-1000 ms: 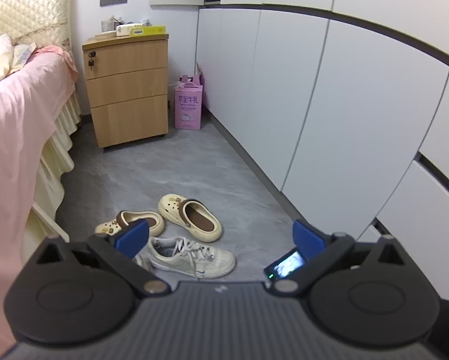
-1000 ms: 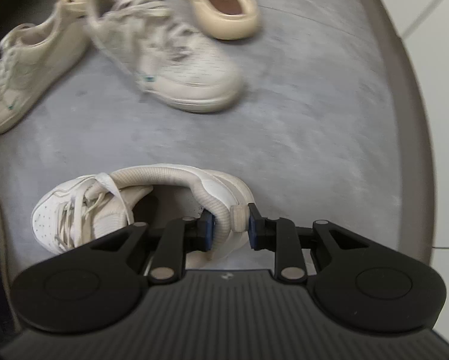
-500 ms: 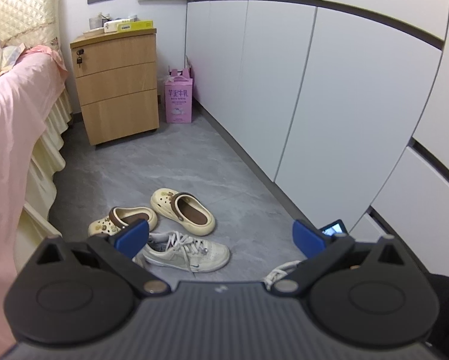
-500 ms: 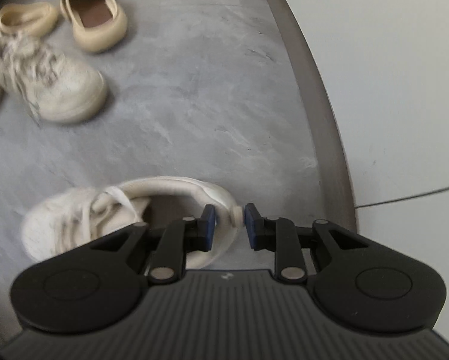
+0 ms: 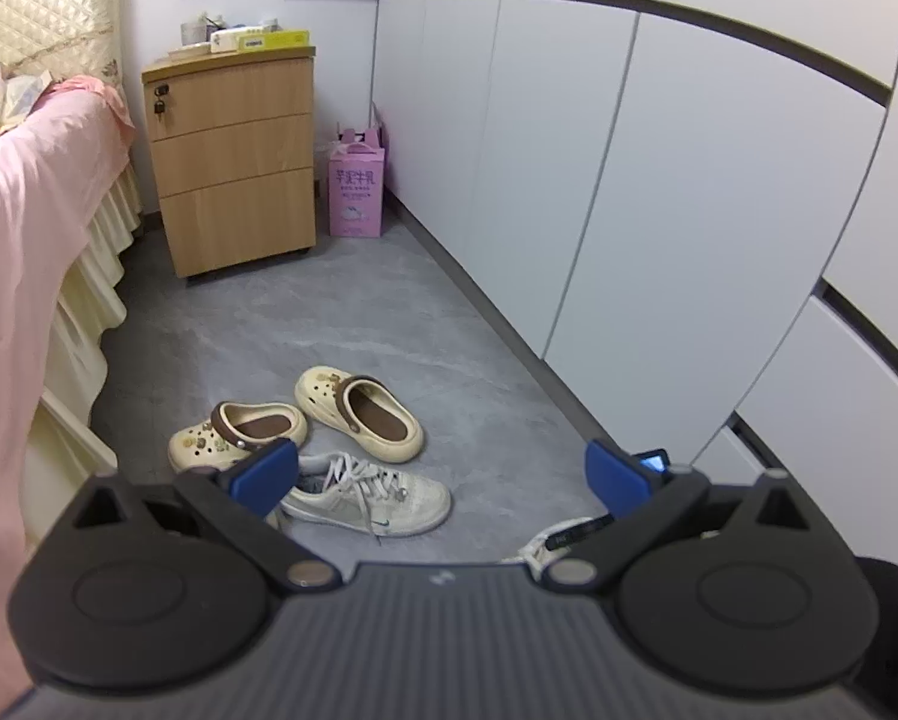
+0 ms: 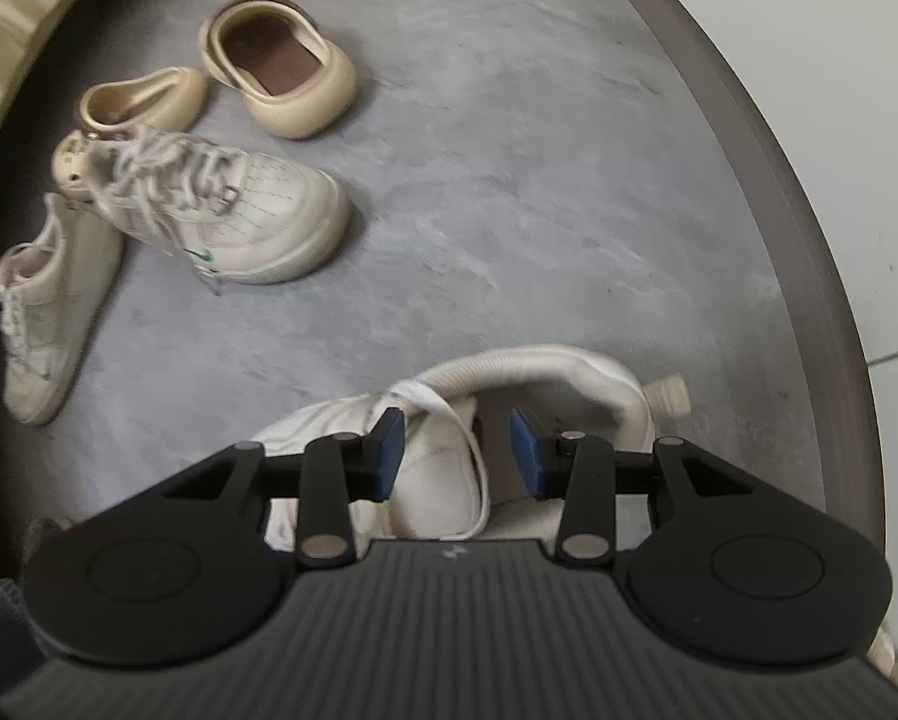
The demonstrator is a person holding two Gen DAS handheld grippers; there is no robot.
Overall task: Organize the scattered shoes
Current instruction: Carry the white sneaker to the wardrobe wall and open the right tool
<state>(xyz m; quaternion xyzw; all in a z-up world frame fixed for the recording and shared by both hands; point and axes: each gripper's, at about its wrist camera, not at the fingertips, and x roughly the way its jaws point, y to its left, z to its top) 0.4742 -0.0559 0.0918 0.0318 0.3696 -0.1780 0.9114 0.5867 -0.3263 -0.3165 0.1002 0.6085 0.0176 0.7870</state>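
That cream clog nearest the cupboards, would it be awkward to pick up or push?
The clog probably lifts easily: its thick moulded shell looks like light foam and should hold its shape. The wide open mouth and raised heel wall offer an edge to pinch. Sitting flat on its sole on the smooth floor, it would likely slide, not tip.

Floor: grey, marbled. Clogs on it: cream, brown insoles. Sneakers beside the clogs: off-white, one with a green logo. Box beyond the clogs: pink. Cabinet: light wood. Bedcover: pink.

floor: grey; on it: 3 sneakers; 2 clogs
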